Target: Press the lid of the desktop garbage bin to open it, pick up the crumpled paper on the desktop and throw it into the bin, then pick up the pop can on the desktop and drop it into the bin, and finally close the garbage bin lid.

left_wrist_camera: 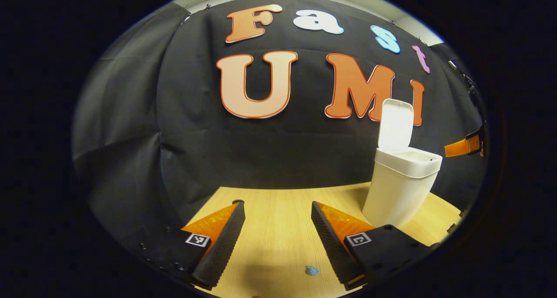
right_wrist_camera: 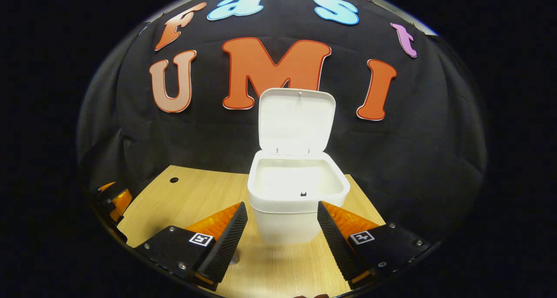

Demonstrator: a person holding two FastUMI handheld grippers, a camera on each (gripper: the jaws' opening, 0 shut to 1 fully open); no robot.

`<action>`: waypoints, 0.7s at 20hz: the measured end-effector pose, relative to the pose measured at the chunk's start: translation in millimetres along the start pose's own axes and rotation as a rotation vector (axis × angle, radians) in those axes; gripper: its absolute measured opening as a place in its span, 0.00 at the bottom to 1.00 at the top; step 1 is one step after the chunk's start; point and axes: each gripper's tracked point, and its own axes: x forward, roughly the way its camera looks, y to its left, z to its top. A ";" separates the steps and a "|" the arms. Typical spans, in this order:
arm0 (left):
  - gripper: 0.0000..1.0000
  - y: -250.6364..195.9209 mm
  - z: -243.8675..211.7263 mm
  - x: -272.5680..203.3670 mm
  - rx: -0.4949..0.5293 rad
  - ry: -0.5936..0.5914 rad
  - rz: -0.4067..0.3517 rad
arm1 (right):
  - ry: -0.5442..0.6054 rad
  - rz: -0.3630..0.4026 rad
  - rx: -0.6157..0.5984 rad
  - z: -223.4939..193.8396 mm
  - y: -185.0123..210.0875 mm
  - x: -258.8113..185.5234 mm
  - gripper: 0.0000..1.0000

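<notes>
Right gripper view: the white desktop garbage bin [right_wrist_camera: 298,202] stands dead ahead on the wooden desktop [right_wrist_camera: 196,189], its lid [right_wrist_camera: 297,120] swung up and leaning back toward the booth wall, the mouth open and, as far as can be seen, bare inside. The right gripper [right_wrist_camera: 282,235] hangs just before the bin's front wall with its fingers spread wide and nothing between them; the bin's lower body shows in the gap. At the far left edge, part of the other gripper is visible.

Left gripper view: the left gripper [left_wrist_camera: 277,232] also hangs with jaws apart and empty over the desk, the bin [left_wrist_camera: 400,189] ahead and off to its right, lid [left_wrist_camera: 395,125] upright. A small bluish scrap [left_wrist_camera: 312,270] lies on the wood low between its fingers, close in; whether it is the crumpled paper is too small to tell. The pop can is not identifiable.

With the lid up, the pickup appears next, and the left gripper looks nearer that scrap: it lies below and slightly right of the gap's centre, so a downward reach, then a carry rightward to the bin.
</notes>
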 end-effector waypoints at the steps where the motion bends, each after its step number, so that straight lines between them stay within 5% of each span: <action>1: 0.97 -5.5 -11.4 0.7 0.006 0.021 -0.004 | 0.011 -0.001 -0.008 -4.4 0.1 -0.7 0.98; 14: 0.98 -54.4 -137.9 8.9 0.065 0.255 -0.101 | 0.164 -0.037 0.015 -70.8 -22.9 -0.3 0.98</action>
